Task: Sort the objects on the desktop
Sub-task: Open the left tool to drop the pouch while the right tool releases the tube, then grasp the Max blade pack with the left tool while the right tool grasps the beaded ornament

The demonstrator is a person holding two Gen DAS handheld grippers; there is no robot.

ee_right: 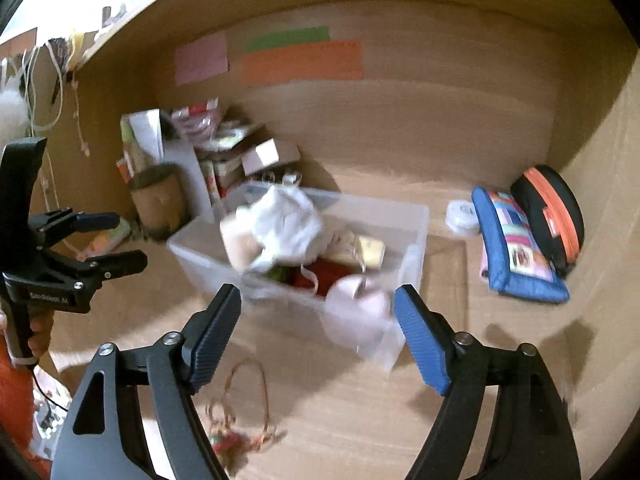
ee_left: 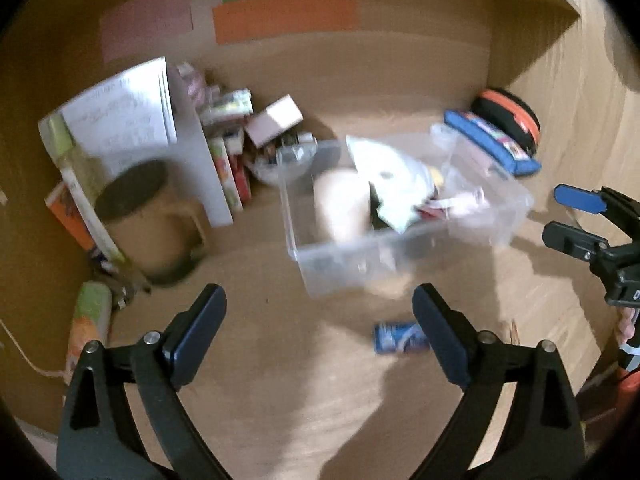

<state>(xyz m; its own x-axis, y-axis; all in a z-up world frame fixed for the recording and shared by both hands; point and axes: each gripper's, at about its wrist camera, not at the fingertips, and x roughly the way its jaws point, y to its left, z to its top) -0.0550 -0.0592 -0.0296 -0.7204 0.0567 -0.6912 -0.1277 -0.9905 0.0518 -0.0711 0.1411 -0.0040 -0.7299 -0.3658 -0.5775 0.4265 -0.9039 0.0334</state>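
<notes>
A clear plastic bin [ee_left: 344, 264] [ee_right: 416, 220] sits mid-desk, holding white cloth, a cream roll, a pink roll and other small items. My left gripper [ee_left: 320, 332] is open and empty, just in front of the bin. A small blue packet [ee_left: 394, 338] lies on the desk by its right finger. My right gripper [ee_right: 318, 334] is open and empty at the bin's near corner. A tangle of brown cord with red bits [ee_right: 240, 420] lies on the desk below it. Each gripper shows in the other's view: the right [ee_left: 564, 216], the left [ee_right: 120, 240]. Both views are motion-blurred.
Books, boxes and a white binder [ee_left: 192, 152] stack at the back left beside a brown cup [ee_left: 148, 216]. A blue pouch [ee_right: 516, 248] and a black-and-orange case [ee_right: 552, 216] lie at the back right, with a white round tape [ee_right: 462, 218]. Wooden walls enclose the desk.
</notes>
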